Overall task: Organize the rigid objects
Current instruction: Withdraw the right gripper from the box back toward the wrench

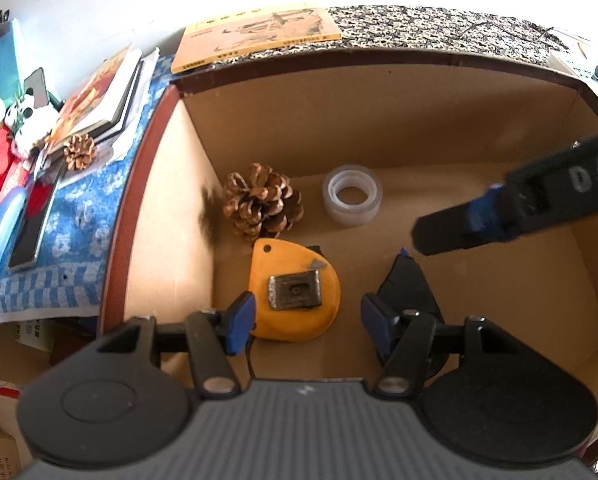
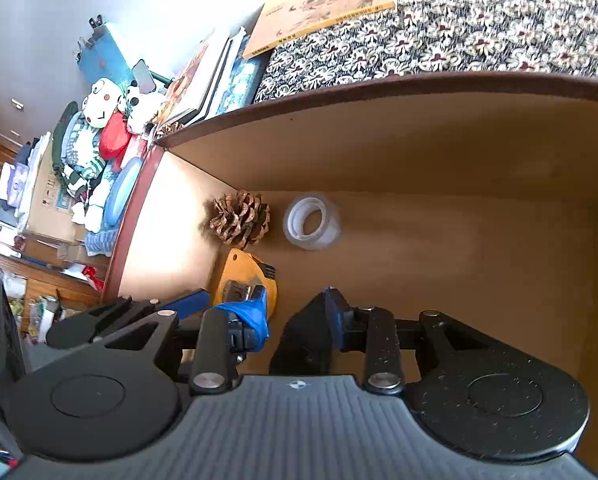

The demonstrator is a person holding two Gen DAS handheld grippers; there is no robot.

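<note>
A cardboard box [image 1: 379, 120] holds a pine cone [image 1: 262, 201], a clear tape roll [image 1: 351, 195], an orange tape measure [image 1: 295, 290] and a black object [image 1: 409, 284]. My left gripper [image 1: 307, 322] is open and empty, low inside the box just in front of the tape measure. A finger of my right gripper [image 1: 451, 232] reaches in from the right. In the right wrist view my right gripper [image 2: 297, 320] is open inside the box, with the black object [image 2: 305, 340] against its right finger; the pine cone [image 2: 241, 218], tape roll [image 2: 311, 222] and tape measure [image 2: 245, 276] lie ahead.
A second pine cone [image 1: 79, 151] lies on the blue cloth left of the box, by stacked books [image 1: 99, 100], plush toys [image 1: 15, 120] and a blue case [image 1: 1, 232]. A yellow book [image 1: 255, 34] lies behind the box on patterned cloth [image 1: 439, 28].
</note>
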